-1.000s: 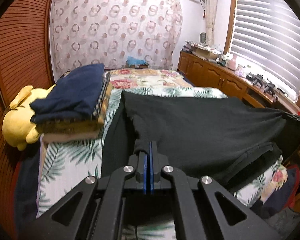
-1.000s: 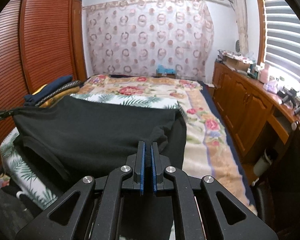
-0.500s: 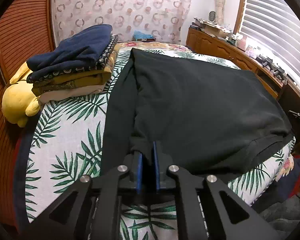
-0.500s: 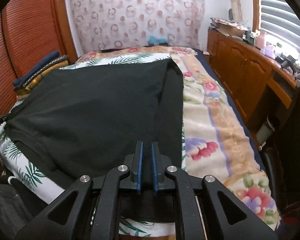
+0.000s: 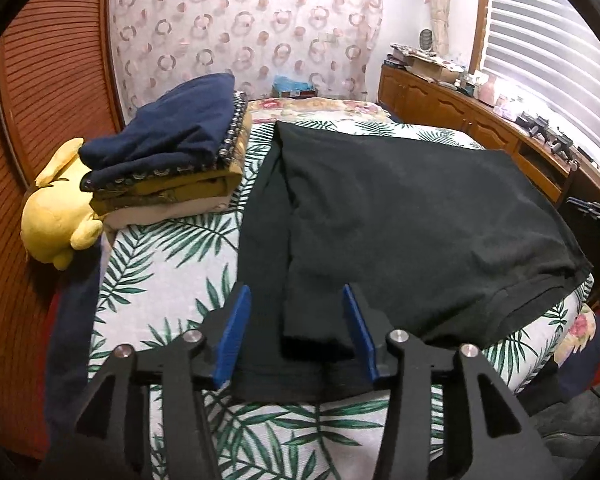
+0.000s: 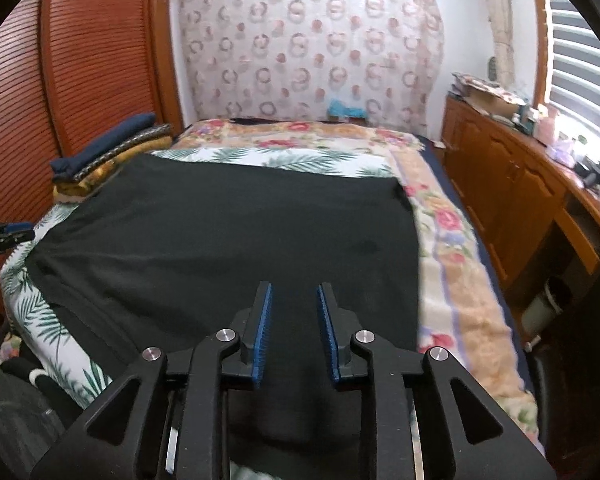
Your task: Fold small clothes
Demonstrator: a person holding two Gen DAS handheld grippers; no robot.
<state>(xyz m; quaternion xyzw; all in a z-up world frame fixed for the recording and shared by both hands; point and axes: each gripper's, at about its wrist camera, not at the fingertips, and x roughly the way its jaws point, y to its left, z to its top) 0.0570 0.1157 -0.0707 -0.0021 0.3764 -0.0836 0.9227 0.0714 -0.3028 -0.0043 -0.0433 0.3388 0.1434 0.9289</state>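
Your black garment [image 5: 400, 220] lies spread flat on the bed [image 5: 172, 264], one side folded in over the middle, on the palm-leaf sheet. Your left gripper [image 5: 296, 332] has just been opening: its blue fingers [image 5: 236, 332] stand apart on either side of the garment's near corner, not pressing it. Your right gripper [image 6: 294, 332] has also just been opening, fingers [image 6: 262, 332] a little apart above the dark cloth. A stack of folded clothes [image 5: 172, 160] sits beside a yellow plush toy [image 5: 56, 216].
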